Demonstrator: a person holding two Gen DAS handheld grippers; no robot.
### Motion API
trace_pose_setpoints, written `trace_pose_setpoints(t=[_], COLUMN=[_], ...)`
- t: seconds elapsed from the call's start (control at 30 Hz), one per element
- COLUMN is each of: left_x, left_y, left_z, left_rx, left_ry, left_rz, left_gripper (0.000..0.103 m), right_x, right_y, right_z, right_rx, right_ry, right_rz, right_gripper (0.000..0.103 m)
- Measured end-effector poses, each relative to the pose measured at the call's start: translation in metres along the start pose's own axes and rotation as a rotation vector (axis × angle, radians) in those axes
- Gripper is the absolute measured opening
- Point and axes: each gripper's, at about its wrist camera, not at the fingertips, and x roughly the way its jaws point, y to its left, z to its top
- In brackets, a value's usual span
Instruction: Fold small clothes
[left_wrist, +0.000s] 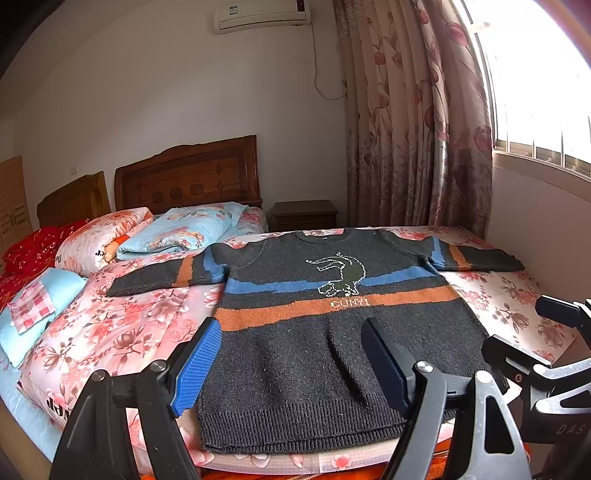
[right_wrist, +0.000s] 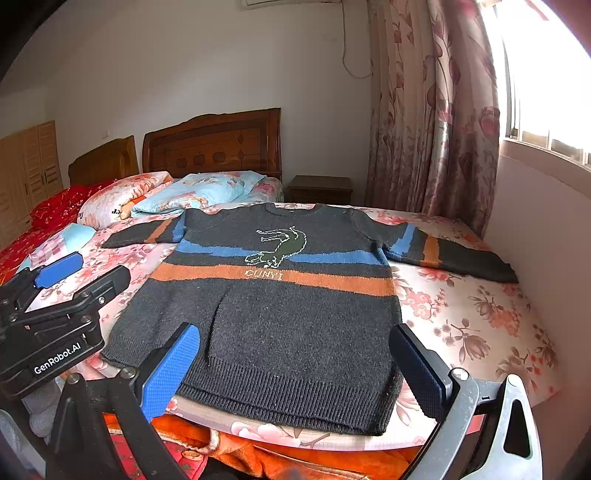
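A dark grey knitted sweater (left_wrist: 325, 350) with blue and orange stripes lies flat, sleeves spread, on the pink floral bedspread (left_wrist: 122, 325); under its green crocodile motif the orange stripe carries knitted letters that look like "CUNYI". The left gripper (left_wrist: 291, 365) and right gripper (right_wrist: 295, 369), blue-padded, both hover spread wide above the hem, holding nothing. The left gripper's black body reads "GenRobot.AI".

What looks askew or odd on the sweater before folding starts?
Little. The sweater lies flat, front up, sleeves spread. Only a raised crease runs up from the hem, left of centre. Both grippers are open, holding nothing.
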Motion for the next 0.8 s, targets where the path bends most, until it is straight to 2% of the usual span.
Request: trace_pose_setpoints(t=[0.8], left_x=[-0.0004], left_y=[-0.0003], left_z=[-0.0001], left_rx=[-0.005], left_ry=[0.006], left_rz=[-0.001], left_gripper=[0.079], right_x=[-0.0005], right_y=[-0.0056], right_z=[0.0012], right_rx=[0.020], right_ry=[0.007], right_rz=[0.006], right_gripper=[0.103])
